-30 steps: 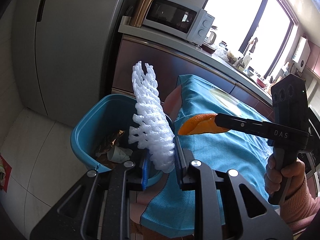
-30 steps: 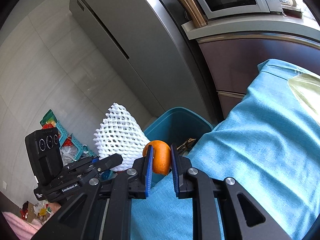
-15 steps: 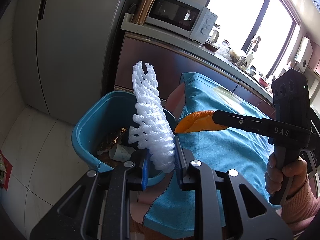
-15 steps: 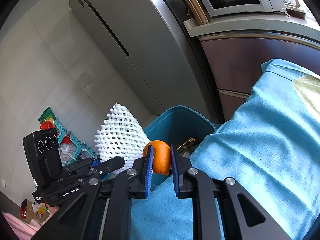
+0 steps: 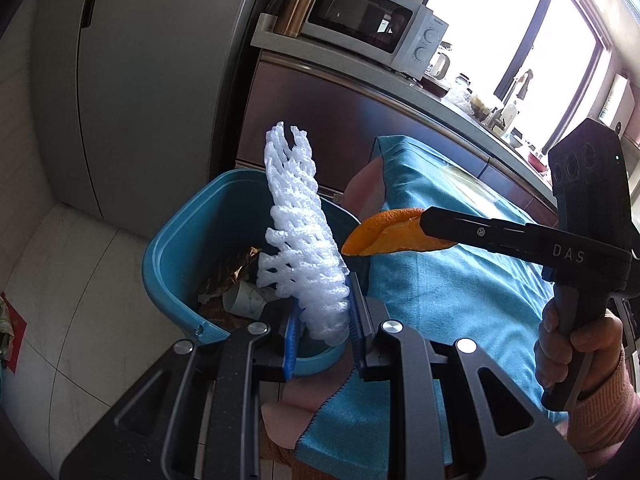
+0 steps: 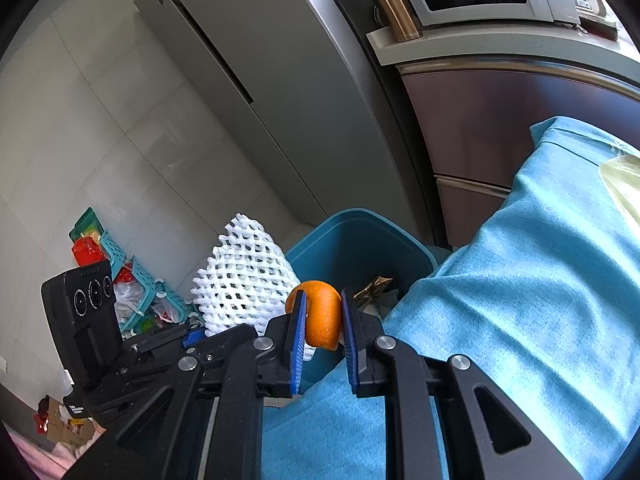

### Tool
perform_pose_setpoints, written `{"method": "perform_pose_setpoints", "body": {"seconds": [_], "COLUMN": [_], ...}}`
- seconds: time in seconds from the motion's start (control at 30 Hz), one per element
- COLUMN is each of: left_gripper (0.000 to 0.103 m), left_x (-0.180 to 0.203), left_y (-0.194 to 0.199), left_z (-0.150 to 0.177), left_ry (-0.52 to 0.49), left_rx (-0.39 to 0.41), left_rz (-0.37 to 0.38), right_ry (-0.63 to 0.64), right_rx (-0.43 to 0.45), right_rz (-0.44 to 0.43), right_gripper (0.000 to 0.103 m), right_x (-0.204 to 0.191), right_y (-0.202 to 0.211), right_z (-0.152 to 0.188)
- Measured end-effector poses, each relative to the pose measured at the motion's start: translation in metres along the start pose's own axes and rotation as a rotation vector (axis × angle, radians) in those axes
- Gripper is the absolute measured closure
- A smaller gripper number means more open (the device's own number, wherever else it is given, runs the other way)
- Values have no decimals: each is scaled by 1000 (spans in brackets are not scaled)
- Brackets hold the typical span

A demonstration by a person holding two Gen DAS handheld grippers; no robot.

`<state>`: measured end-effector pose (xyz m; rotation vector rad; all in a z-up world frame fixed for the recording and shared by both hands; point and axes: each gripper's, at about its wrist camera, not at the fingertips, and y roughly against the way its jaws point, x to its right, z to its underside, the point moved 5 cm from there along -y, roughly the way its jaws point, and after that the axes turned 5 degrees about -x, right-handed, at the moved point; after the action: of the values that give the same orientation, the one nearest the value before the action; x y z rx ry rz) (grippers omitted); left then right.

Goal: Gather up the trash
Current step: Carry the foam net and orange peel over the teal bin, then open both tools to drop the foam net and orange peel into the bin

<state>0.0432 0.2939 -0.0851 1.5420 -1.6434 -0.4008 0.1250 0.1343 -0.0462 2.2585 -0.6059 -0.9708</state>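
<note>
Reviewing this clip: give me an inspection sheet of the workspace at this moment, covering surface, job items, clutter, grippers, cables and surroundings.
Surface: table under a blue cloth; pale tiled floor beside it.
Job's things: white foam net and orange peel, both held up near the teal bin, which already holds foil and paper scraps.
Clutter: teal basket with packets on the floor.
Grippers: left gripper shut on the foam net; right gripper shut on the orange peel.
Cables: nothing seen.
Surroundings: grey fridge, microwave and metal tumbler on the counter, bright window.
</note>
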Motion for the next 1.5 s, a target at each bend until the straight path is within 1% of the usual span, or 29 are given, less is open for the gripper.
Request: {"method": "perform_pose_setpoints", "body": {"seconds": [0.63,1.3,1.5], "left_gripper": [82,82,81], "left_x": [-8,-9,-8], "left_y": [-27,-60,-75], "left_z": [2,2,-1], "left_ry": [21,16,15], "left_rx": [-48,-100,-118], "left_rz": [-11,-37,-34], "right_ry": [12,-20,-25], "right_rx": [-48,-82,-82], "right_rz": [39,78,83], "right_gripper": [87,87,84], "right_x": [-6,0,-5], "right_y": [-31,-57,-60], "right_z": [-7,-9,-12]}}
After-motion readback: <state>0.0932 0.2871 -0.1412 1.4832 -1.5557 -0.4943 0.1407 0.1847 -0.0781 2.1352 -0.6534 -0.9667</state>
